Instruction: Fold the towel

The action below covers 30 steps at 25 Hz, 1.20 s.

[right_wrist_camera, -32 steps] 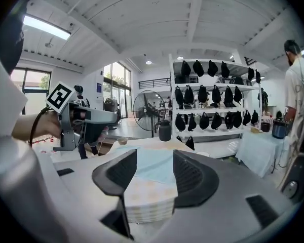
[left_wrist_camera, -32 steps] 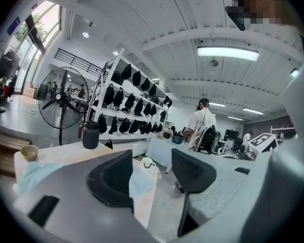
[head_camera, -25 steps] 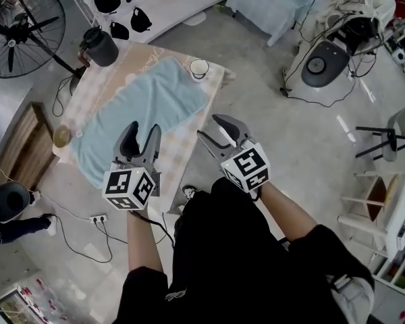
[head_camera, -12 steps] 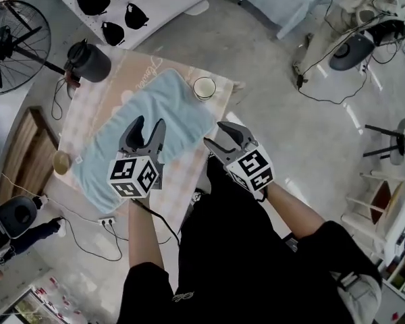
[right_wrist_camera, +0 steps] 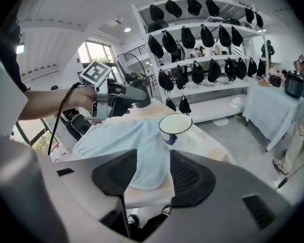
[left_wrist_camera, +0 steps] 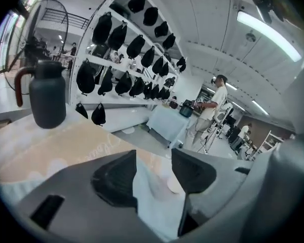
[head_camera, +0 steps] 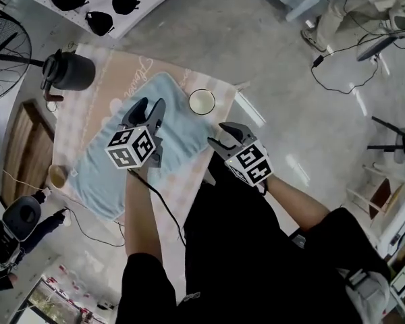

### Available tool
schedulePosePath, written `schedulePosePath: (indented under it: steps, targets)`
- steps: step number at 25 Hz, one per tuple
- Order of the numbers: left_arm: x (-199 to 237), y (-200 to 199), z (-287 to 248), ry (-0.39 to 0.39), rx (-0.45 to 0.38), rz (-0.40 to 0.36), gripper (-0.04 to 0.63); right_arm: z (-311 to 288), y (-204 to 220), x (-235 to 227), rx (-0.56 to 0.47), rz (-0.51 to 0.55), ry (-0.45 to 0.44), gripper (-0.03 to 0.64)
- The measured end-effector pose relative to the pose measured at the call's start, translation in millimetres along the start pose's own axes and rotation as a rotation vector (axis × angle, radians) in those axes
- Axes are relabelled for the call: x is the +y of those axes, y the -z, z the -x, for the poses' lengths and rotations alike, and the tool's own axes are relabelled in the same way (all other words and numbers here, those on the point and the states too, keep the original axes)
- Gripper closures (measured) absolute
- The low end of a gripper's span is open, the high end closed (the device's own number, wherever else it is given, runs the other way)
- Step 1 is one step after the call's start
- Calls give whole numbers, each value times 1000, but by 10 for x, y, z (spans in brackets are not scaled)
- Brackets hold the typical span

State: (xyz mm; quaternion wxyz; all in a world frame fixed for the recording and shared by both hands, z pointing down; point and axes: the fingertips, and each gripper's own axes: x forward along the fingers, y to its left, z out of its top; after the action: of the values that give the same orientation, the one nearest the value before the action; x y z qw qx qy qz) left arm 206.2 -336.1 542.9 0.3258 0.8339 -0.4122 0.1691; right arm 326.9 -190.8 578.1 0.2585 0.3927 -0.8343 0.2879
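Observation:
A light blue towel point(head_camera: 177, 128) lies spread flat along a table with a peach checked cloth point(head_camera: 109, 85). My left gripper point(head_camera: 148, 108) hovers over the towel's middle, open, with nothing between its fingers; in the left gripper view the towel point(left_wrist_camera: 153, 192) shows through the gap of the gripper point(left_wrist_camera: 154, 158). My right gripper point(head_camera: 221, 133) is open at the table's near right edge, just off the towel's corner. In the right gripper view the towel point(right_wrist_camera: 126, 135) lies beyond the gripper point(right_wrist_camera: 153, 158), with the left gripper above its far side.
A white cup point(head_camera: 202, 102) stands by the towel's far right corner, also seen as the cup point(right_wrist_camera: 175, 124). A dark jug point(head_camera: 71, 71) stands at the table's far left and a small cup point(head_camera: 56, 175) near its left edge. Cables and a fan point(head_camera: 3, 46) are on the floor to the left.
Both grippers have moved forward toward the table. The left one went from short of the towel to above its middle; the right one reached the table's near edge. Both stayed open.

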Motion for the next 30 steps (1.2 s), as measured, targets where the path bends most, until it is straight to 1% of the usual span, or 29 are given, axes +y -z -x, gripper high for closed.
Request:
schedulePosePath:
  steps: [3,4,5,8,10,14,18,20,22,23,25,26,27,30]
  targets:
    - [160,147,-392,18,61,93,374,-202,104,-80,33,-53,-13,414]
    - [205,208,-508,20,90,111,374,-258,143,-94,45,-72,-21,414]
    - [242,267,-615,17,124,112,374,-310,179,-109,59,-87,-28,414]
    - [281,383,-871,0,214,67,373,-438,261,-166,95,-104,-32,414]
    - [287,422,-995,-16,250,37,374,-508,327,-203,121,-108,-24,414]
    - [337,505,-1156,-66,302,-14,373,-616,450,-227,196,-123,-8,416]
    - [359,585,-1241,-107,345,-74,373,-682,512,-206,237,-112,-12,416]
    - [374,626,-1275,-126,364,-89,373,-710,541,-195,261,-105,-12,416]
    - [391,686,-1295,-149,388,-97,374,-728,580,-212,286,-98,8,418]
    - [407,712,-1297,-164,396,-103,376,-735,592,-234,291,-93,26,435]
    - [447,737,-1286,-196,399,-122,404,-741,601,-293,294,-81,69,483]
    - [465,743,-1274,-211,399,-134,429,-738,605,-323,295,-76,87,518]
    - [480,749,-1260,-221,402,-144,469,-730,611,-347,294,-72,98,544]
    - [503,754,-1232,-224,404,-152,539,-716,613,-364,283,-76,101,563]
